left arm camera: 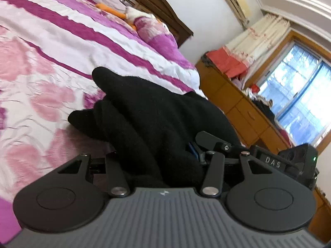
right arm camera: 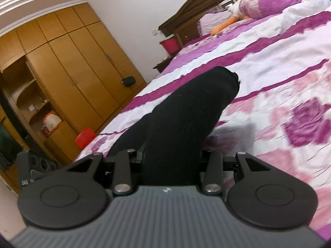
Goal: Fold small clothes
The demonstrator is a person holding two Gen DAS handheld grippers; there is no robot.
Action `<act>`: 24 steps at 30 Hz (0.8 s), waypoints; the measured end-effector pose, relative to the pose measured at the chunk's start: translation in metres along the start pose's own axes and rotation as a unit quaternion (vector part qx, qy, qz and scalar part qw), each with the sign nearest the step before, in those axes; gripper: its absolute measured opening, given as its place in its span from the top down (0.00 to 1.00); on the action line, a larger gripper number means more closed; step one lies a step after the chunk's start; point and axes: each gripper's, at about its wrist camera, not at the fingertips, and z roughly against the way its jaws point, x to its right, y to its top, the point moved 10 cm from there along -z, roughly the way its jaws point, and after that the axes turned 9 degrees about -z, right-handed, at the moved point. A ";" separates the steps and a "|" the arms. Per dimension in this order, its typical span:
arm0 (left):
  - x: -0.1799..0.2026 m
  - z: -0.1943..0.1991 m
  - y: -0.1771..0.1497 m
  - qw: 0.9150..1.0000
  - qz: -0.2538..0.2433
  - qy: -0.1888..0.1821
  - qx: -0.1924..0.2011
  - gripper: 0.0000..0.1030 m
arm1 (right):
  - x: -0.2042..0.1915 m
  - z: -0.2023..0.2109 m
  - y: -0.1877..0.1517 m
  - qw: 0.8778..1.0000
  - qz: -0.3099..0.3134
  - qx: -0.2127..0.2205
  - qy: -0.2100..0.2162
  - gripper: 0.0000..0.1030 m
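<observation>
Left wrist view: black knitted garment (left arm camera: 157, 119) bunched up between the left tongs (left arm camera: 157, 165), raised off the bed with the pink, purple and white floral cover (left arm camera: 41, 66).
Fingertips hidden by the cloth in both views, so I can't tell whether either pair is actually pinching or just around it. Right wrist view: right tongs (right arm camera: 171, 165) have the same black knit (right arm camera: 186, 113) running out between them, a ribbed tube end pointing up toward the headboard; bed cover (right arm camera: 279, 78) below it. Both pairs sit about half-way in. Other gripper's body peeks in at each view's edge, so the two are close side by side. White plush goose with orange beak (right arm camera: 248, 2) lies up by the dark wooden headboard (right arm camera: 196, 12); wooden wardrobe (right arm camera: 72, 57) beyond the bed.
</observation>
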 end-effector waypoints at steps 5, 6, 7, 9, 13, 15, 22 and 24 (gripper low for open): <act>-0.003 -0.043 -0.026 0.997 -0.049 0.041 -0.050 0.46 | 0.049 -0.012 -0.002 0.998 -0.013 -0.030 -0.050 0.58; -0.004 -0.049 -0.031 0.995 -0.068 0.055 -0.055 0.45 | 0.060 -0.015 -0.006 0.997 -0.021 -0.037 -0.060 0.56; -0.004 -0.052 -0.034 0.992 -0.085 0.067 -0.059 0.41 | 0.069 -0.017 -0.013 0.997 -0.030 -0.042 -0.066 0.55; -0.004 -0.052 -0.037 0.989 -0.105 0.082 -0.061 0.39 | 0.082 -0.020 -0.021 0.996 -0.052 -0.040 -0.065 0.49; -0.009 -0.044 -0.034 0.987 -0.100 0.106 -0.066 0.37 | 0.084 -0.015 -0.026 0.996 -0.066 -0.031 -0.058 0.48; -0.010 -0.033 -0.034 0.982 -0.109 0.135 -0.070 0.37 | 0.080 -0.008 -0.027 0.995 -0.062 -0.031 -0.065 0.47; -0.029 -0.008 -0.041 0.979 -0.073 0.173 -0.081 0.32 | 0.073 0.027 -0.049 0.994 -0.042 -0.025 -0.098 0.47; -0.025 -0.008 -0.042 0.975 -0.089 0.186 -0.082 0.32 | 0.079 0.022 -0.054 0.993 -0.045 -0.029 -0.105 0.47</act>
